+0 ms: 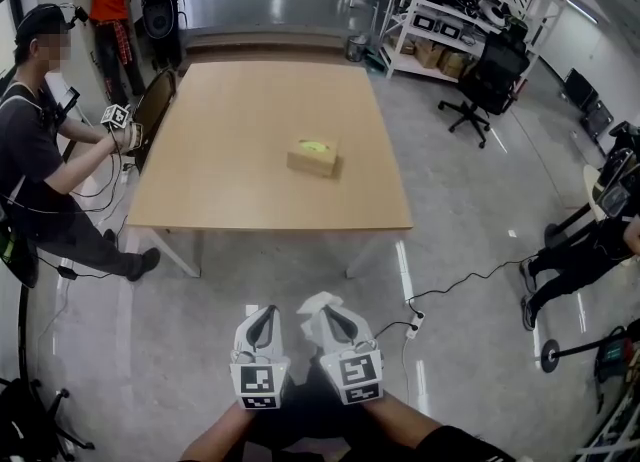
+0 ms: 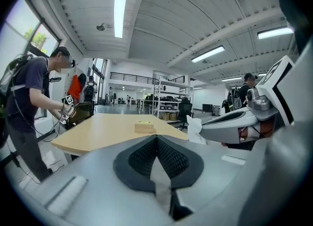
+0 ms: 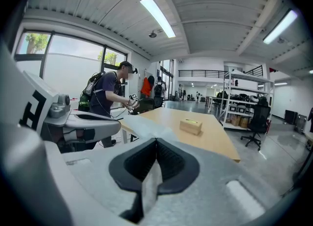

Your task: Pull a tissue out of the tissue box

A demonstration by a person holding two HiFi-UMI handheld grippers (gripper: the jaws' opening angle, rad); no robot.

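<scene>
Right gripper (image 3: 156, 144) is clamped shut on a thin white tissue (image 1: 319, 302). Only an edge is pinched, and the rest flares past the tips. Left gripper (image 2: 156, 142) sits just beside it, jaws together, nothing in them that I can see. The risk is that the slim bite slips and the tissue drifts to the grey floor (image 1: 470, 210) below. Well apart, on the far light wooden worktop (image 1: 240, 150), the tan rectangular tissue box (image 1: 313, 157) shows a yellow-green top slot. Whether another sheet stands in it is too small to tell.
</scene>
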